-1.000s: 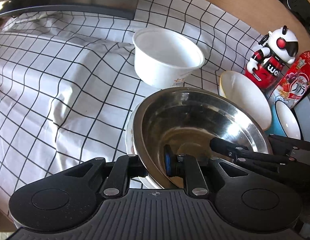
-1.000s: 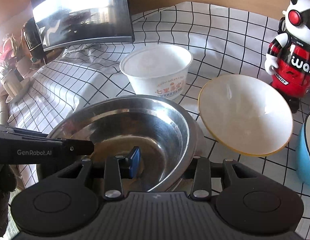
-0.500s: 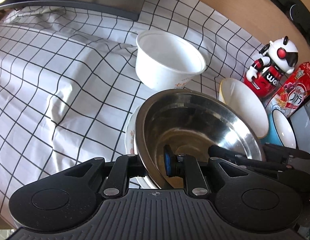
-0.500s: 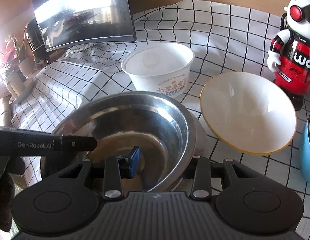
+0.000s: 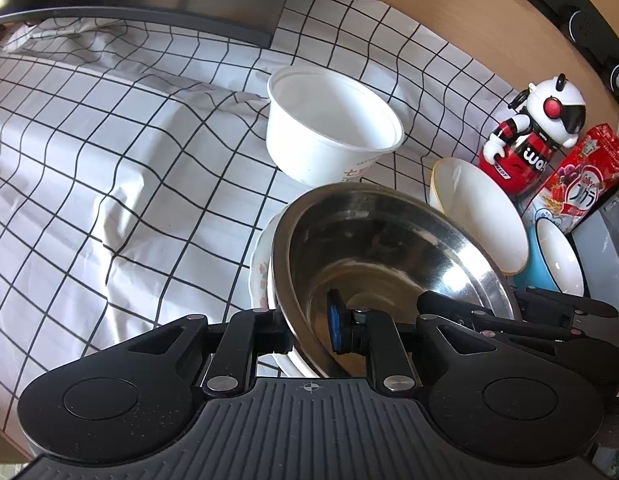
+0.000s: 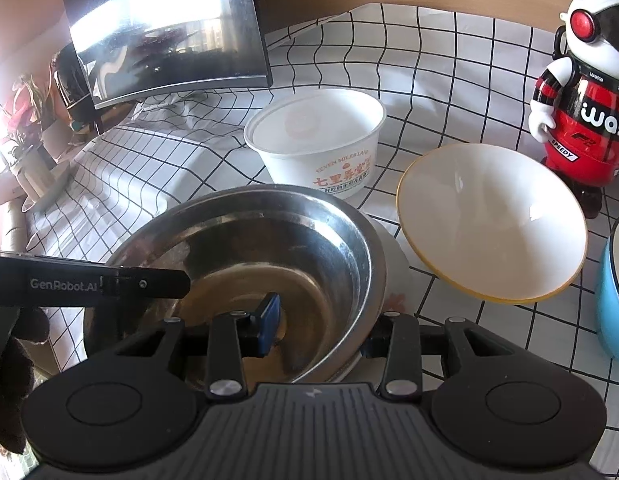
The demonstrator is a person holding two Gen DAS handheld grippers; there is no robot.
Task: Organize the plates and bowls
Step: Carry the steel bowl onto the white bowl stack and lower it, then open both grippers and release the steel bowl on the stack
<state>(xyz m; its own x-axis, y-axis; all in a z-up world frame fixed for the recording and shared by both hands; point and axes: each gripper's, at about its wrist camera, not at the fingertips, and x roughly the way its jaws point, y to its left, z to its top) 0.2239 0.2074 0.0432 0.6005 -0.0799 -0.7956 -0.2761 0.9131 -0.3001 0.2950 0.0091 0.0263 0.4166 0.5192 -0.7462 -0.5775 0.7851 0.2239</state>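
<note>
a: where's the steel bowl right now?

b: nested in a flowered white plate, raised over the checked cloth on the tabletop. the left gripper is clamped on its near rim, one pad inside, one outside. the right gripper pinches the opposite rim the same way.

a: how will it handle?

b: likely light and stiff, but polished metal is slippery, so the rim is the sensible hold. the ceramic underneath looks fragile; whether the pads catch its edge too, i cannot tell.
</note>
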